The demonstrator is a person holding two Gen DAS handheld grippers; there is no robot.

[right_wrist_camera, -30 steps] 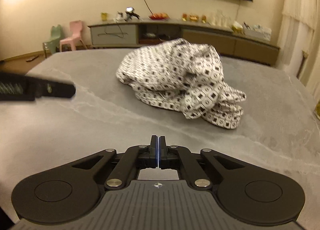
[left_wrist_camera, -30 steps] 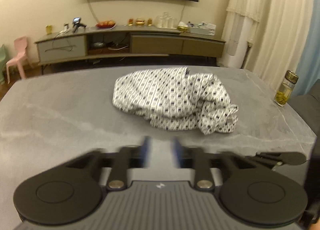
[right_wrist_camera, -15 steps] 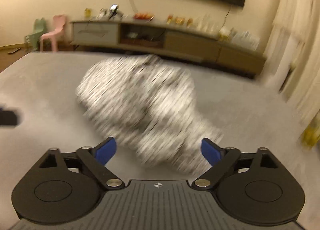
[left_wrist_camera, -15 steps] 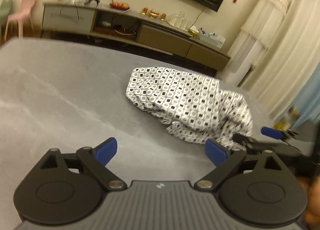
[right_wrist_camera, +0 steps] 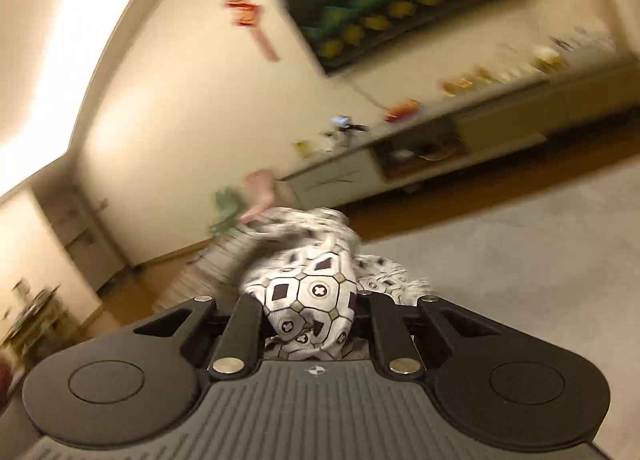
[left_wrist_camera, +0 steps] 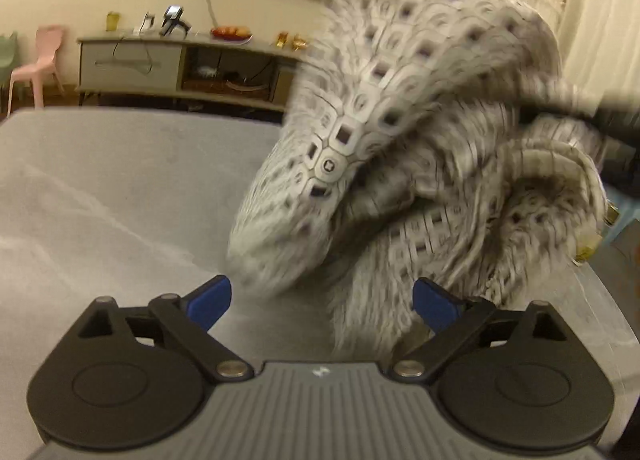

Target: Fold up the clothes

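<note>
A white garment with a dark square-and-octagon print hangs lifted above the grey table, blurred by motion. My left gripper is open, its blue fingertips apart just below the hanging cloth and holding nothing. My right gripper is shut on a bunch of the garment, which fills the space between its jaws; the view is tilted. The right gripper's dark body shows at the upper right of the left wrist view, holding the cloth up.
A long low cabinet with small items stands against the far wall. A pink chair is at the left. A glass jar stands near the table's right edge, partly hidden by cloth. White curtains hang at the right.
My right gripper has closed on the garment and lifted it off the table, tilting as it rose. My left gripper, open since half a second ago, is closer beneath the cloth.
</note>
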